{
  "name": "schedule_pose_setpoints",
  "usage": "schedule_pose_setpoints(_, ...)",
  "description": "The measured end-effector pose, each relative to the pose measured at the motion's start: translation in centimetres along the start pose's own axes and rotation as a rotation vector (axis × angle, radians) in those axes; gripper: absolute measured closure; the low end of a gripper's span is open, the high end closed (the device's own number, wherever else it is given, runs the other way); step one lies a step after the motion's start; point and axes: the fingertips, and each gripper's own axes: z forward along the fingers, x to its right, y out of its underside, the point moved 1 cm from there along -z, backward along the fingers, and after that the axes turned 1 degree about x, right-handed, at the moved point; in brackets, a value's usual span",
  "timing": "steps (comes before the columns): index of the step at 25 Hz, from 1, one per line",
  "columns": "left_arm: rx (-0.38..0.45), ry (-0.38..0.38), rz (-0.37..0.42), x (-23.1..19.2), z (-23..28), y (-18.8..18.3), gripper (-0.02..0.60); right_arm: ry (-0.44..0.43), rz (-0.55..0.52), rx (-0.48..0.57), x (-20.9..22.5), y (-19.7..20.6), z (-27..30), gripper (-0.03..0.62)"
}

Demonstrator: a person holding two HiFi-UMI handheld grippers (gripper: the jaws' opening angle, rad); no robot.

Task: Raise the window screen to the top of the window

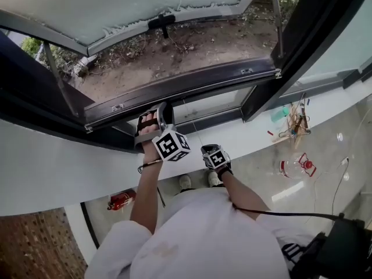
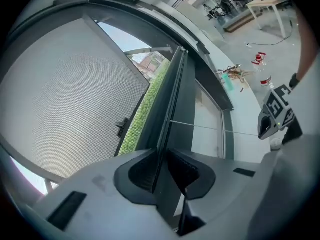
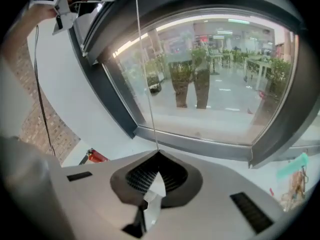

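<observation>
Jaws both clenched — left gripper (image 2: 160, 164) on dark window bar (image 2: 172, 94), right gripper (image 3: 157, 156) on thin cord (image 3: 147, 69).

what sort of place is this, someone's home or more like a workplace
Probably a big ground-floor workshop or lab hall, not a home: a wide glossy floor with work tables far off, a red fire extinguisher, and an open window frame above bare soil.
</observation>
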Motion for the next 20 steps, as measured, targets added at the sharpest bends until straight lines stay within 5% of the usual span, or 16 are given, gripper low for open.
schedule_pose_setpoints(5, 0.013, -0.033, 0.018, 0.3, 0.0, 0.1, 0.545, 0.082, -0.047, 0.011, 2.0, 1.5, -0.3, 0.592)
schedule_pose_setpoints(11, 0.051, 0.000, -0.025, 0.2, 0.0, -0.2, 0.548, 0.050, 0.001, 0.056, 2.1, 1.9, -0.4, 0.592)
schedule_pose_setpoints(16, 0.153, -0.001, -0.240, -0.7, -1.2, -0.4, 0.545, 0.068, -0.093, 0.073, 1.5, 0.9, -0.6, 0.592)
schedule_pose_setpoints(20, 0.193, -0.019, -0.308, -1.1, -1.4, -0.6, 0.541, 0.082, -0.176, 0.061, 0.8, 0.8, -0.5, 0.592)
